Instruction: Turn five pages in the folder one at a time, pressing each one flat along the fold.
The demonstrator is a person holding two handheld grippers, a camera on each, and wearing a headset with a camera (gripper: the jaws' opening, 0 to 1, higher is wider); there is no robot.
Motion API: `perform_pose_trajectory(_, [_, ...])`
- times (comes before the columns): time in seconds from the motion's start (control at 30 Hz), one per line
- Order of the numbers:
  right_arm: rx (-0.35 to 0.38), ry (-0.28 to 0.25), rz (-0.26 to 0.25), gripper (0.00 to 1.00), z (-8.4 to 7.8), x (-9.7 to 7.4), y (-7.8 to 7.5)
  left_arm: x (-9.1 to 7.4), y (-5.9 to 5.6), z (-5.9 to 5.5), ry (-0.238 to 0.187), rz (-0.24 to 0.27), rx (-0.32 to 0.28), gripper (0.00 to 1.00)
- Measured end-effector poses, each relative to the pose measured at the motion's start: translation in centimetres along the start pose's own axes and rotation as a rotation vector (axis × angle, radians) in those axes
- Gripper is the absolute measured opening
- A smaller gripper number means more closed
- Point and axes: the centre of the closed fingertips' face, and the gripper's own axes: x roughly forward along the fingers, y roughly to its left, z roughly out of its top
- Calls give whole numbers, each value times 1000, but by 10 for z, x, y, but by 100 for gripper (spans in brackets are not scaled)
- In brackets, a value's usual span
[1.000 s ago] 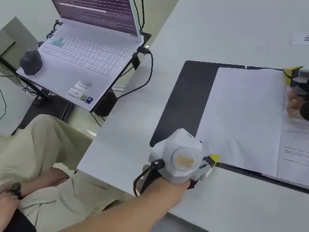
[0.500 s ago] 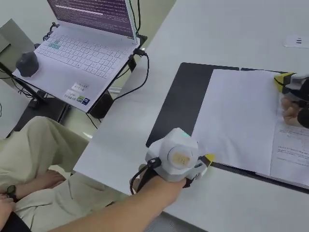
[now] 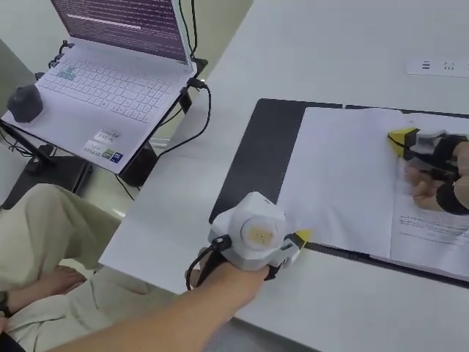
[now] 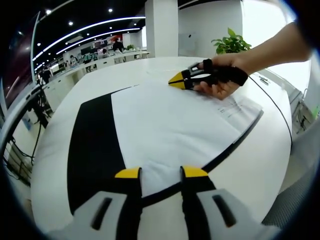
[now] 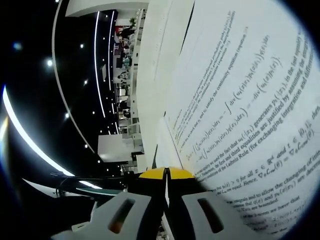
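Observation:
A black folder (image 3: 256, 161) lies open on the white table. A blank white page (image 3: 337, 183) lies turned over on its left half, and a printed page (image 3: 432, 235) lies on the right. My right gripper (image 3: 401, 139) is shut, its yellow tips resting on the paper at the fold. In the right gripper view the closed tips (image 5: 166, 173) sit beside the printed page (image 5: 240, 110). My left gripper (image 3: 299, 238) rests at the folder's near edge. Its jaws (image 4: 161, 173) stand open over the blank page's (image 4: 165, 125) near corner, and the right gripper (image 4: 176, 79) shows beyond it.
An open laptop (image 3: 110, 81) stands on a raised stand left of the table, with a black cable (image 3: 198, 110) running from it. A socket panel (image 3: 437, 66) is set into the table at the back right. A person's beige trouser legs (image 3: 51, 249) are below the table's left edge.
The head camera has shifted, so the folder sits further left in the picture. My right gripper has slid a little nearer along the fold. The left gripper has stayed at the near edge.

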Motion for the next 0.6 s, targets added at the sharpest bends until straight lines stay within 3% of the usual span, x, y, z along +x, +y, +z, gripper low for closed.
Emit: perform_pose_trajectory(0.6, [11, 92, 11, 0, -47, -41, -17, -1, 0, 0, -3, -1, 3, 29])
